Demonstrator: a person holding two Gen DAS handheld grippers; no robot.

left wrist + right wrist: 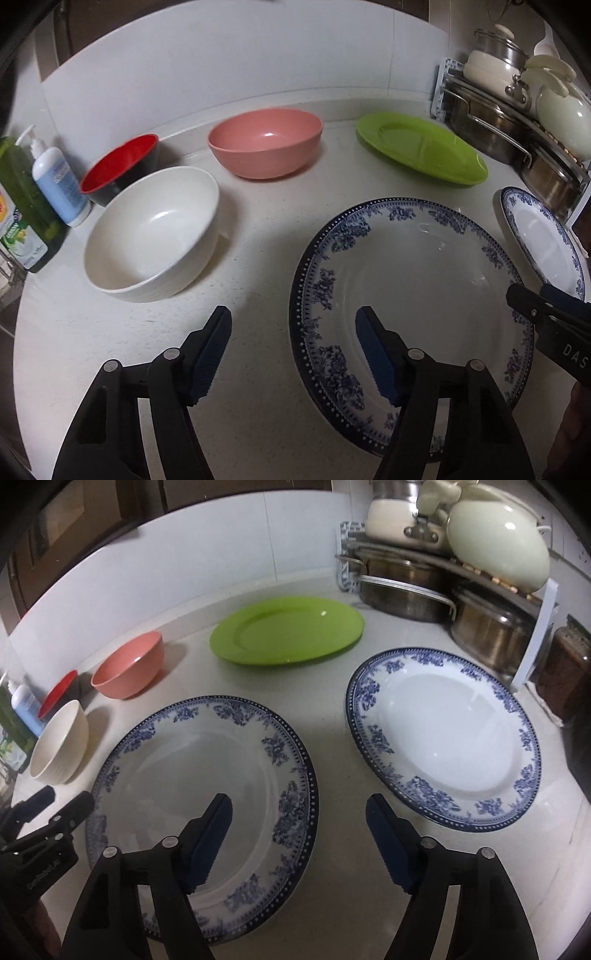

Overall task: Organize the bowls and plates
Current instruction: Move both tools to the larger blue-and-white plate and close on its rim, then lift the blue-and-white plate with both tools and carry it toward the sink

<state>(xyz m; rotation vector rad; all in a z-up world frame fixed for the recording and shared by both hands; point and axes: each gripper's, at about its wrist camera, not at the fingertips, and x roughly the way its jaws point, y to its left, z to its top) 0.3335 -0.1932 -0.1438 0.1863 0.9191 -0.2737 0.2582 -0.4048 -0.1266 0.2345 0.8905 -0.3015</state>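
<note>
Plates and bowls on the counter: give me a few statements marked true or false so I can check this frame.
1. The green plate lies stacked on a blue-patterned plate. False: it lies alone on the counter.
2. Both grippers are open and hold nothing. True: left gripper, right gripper.
3. The pink bowl sits inside the white bowl. False: they stand apart.
4. Two blue-patterned plates lie side by side, unstacked. True: nearer blue-patterned plate, farther blue-patterned plate.
5. The red bowl stands behind the white bowl. True.
</note>
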